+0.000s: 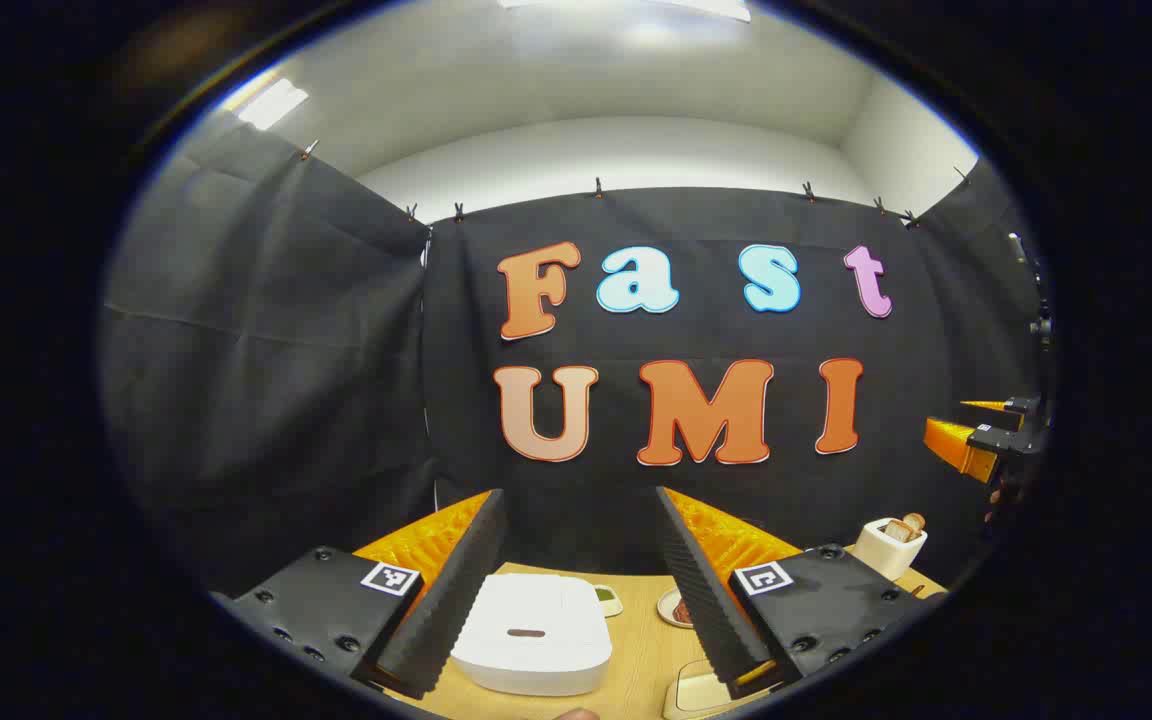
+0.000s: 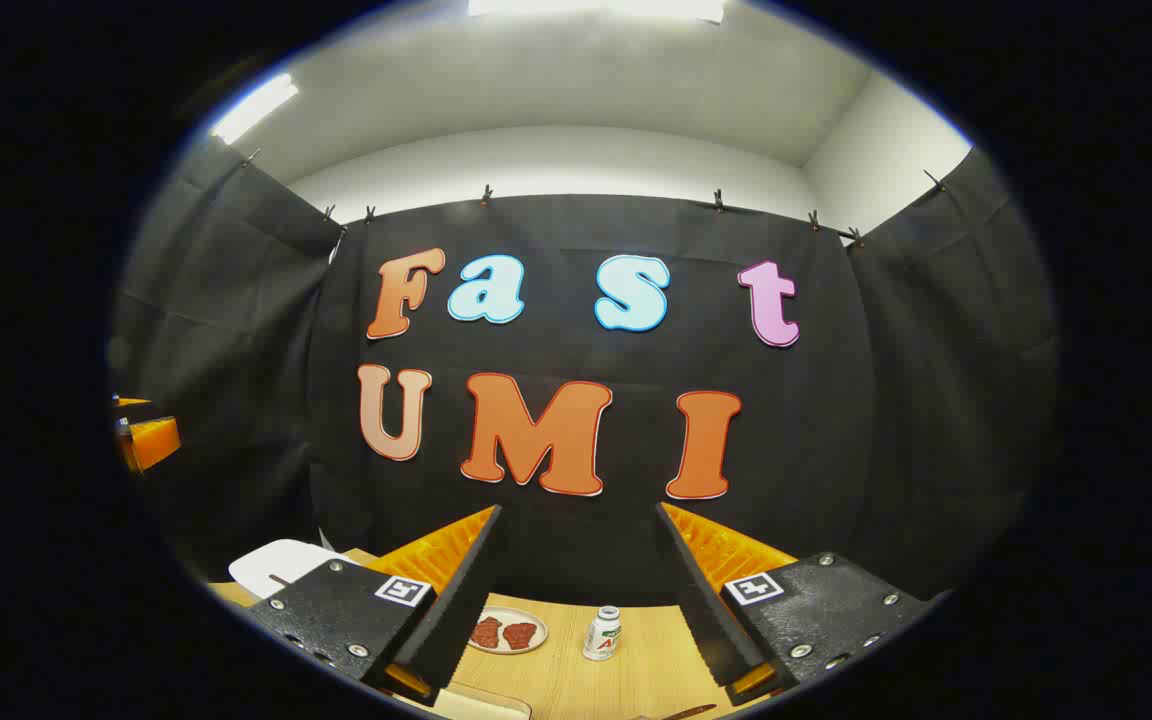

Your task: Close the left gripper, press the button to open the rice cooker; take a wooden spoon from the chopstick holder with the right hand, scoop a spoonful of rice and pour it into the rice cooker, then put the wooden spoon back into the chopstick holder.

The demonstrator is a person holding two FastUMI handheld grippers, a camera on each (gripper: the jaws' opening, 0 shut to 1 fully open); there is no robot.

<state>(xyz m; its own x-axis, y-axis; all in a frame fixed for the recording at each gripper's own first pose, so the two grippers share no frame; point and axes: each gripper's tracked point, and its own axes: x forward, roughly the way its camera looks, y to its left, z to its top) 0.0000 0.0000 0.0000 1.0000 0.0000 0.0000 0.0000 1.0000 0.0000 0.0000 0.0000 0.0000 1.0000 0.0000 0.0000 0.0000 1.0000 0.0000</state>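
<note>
- My left tool (image 1: pixel 581 590) hangs above the bench (image 1: pixel 636 670) with its jaws spread wide; the closing that the task asks for first is not yet done.
- The rice cooker (image 1: pixel 533 634) sits on the bench, seen between my left fingers, white, lid down flat. I judge it unopened, its button unpressed.
- My right tool (image 2: pixel 581 600) is also released, gripping nothing, held above the bench; from the left gripper view it shows at the far right (image 1: pixel 976 440).
- The chopstick holder (image 1: pixel 889 546) stands near the bench's right edge, with what looks like wooden handles poking out; I take the wooden spoon to be among them, though I cannot tell for sure.
- A plate (image 2: pixel 506 632) with reddish pieces and a small bottle (image 2: pixel 602 633) stand toward the bench's far edge.
- By my reckoning nothing is done: pressing, fetching, scooping, pouring and returning all remain.
</note>
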